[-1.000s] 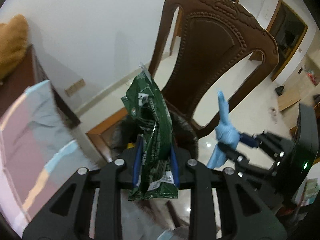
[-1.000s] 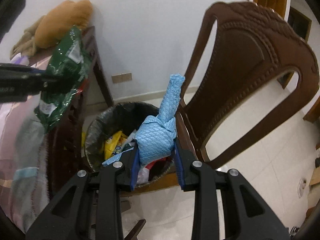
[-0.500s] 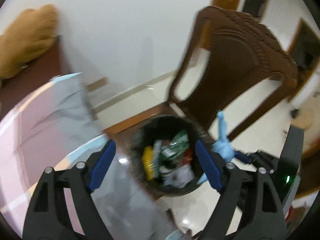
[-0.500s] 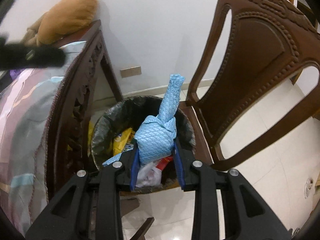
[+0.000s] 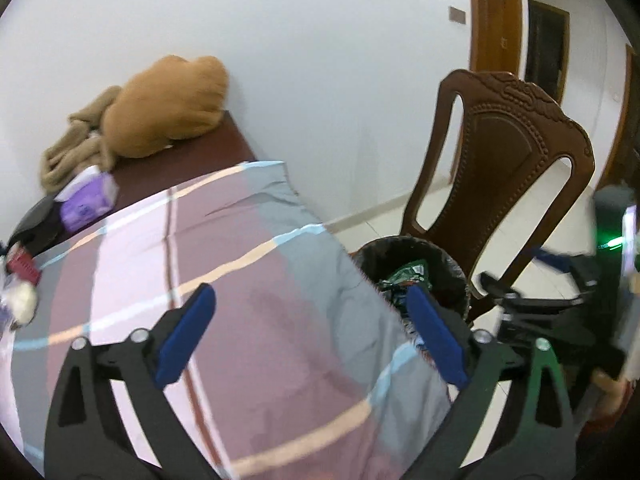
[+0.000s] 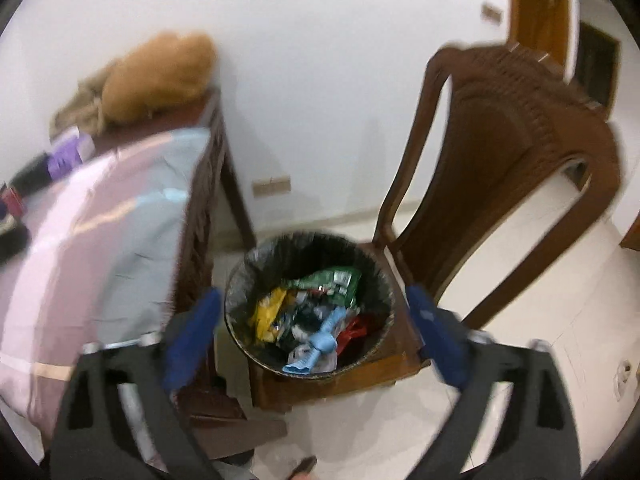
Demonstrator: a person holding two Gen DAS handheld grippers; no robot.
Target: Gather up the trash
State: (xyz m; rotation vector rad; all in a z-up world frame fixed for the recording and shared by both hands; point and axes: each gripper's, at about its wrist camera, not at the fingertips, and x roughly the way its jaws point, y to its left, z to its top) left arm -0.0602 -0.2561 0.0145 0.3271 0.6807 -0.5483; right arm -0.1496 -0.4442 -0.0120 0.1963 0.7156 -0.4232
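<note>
A black-lined trash bin [image 6: 240,280] stands on the seat of a brown chair [image 6: 516,152]. Inside lie a green wrapper [image 6: 332,280], a yellow wrapper [image 6: 268,312] and a quilted light-blue cloth [image 6: 326,336]. My right gripper [image 6: 316,320] hangs above the bin, its jaws opening wide with nothing between them. My left gripper [image 5: 310,320] is over the plaid-covered table [image 5: 248,240], its jaws also opening and empty. In the left wrist view the bin [image 5: 452,264] with the green wrapper [image 5: 408,274] sits to the right, and the right gripper [image 5: 516,280] shows blurred beside it.
An orange plush toy [image 5: 168,108] and a beige cloth [image 5: 76,144] lie at the table's far end by the white wall. A purple tissue pack [image 5: 86,200] and small items [image 5: 20,280] sit at the left edge. A wooden door frame [image 5: 496,20] is behind the chair.
The left gripper let go of the green wrapper, which now lies in the bin, and swung left over the table. The right gripper opened and the blue cloth dropped into the bin.
</note>
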